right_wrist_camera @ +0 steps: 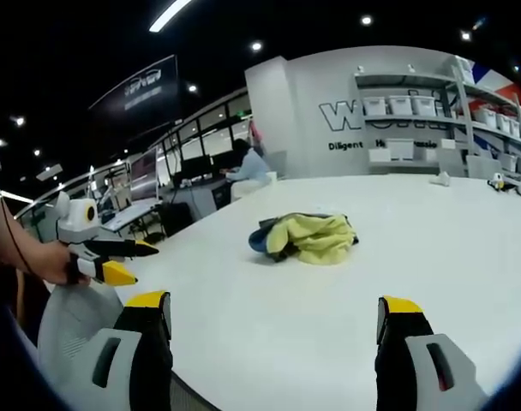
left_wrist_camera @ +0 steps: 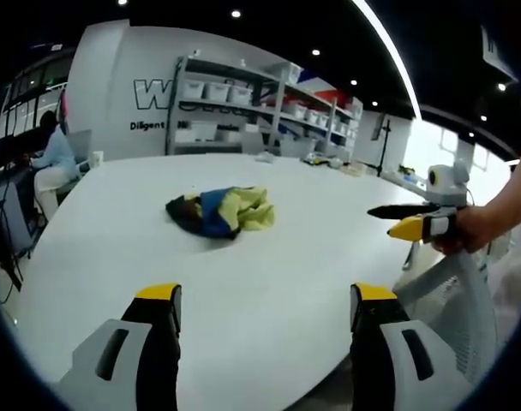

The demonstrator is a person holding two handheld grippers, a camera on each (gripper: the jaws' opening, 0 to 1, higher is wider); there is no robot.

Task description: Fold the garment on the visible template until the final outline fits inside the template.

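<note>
Left gripper [left_wrist_camera: 266,304]: jaws set wide apart, empty, positioned at the near edge of the white table [left_wrist_camera: 269,282]. Right gripper [right_wrist_camera: 275,312]: jaws likewise wide apart and empty, at the same table's near edge.

The garment [left_wrist_camera: 220,211] lies crumpled on the table, well beyond both grippers and touching neither. The left gripper view presents its blue, dark and yellow areas; the right gripper view presents mostly yellow fabric with a blue edge.

In the left gripper view, the right gripper appears to the right of the garment, off the table edge, held in a hand [left_wrist_camera: 475,229]. In the right gripper view, the left gripper appears left of the garment.

Beyond the garment stand shelves [left_wrist_camera: 260,107] with bins and a seated person [right_wrist_camera: 246,163].
</note>
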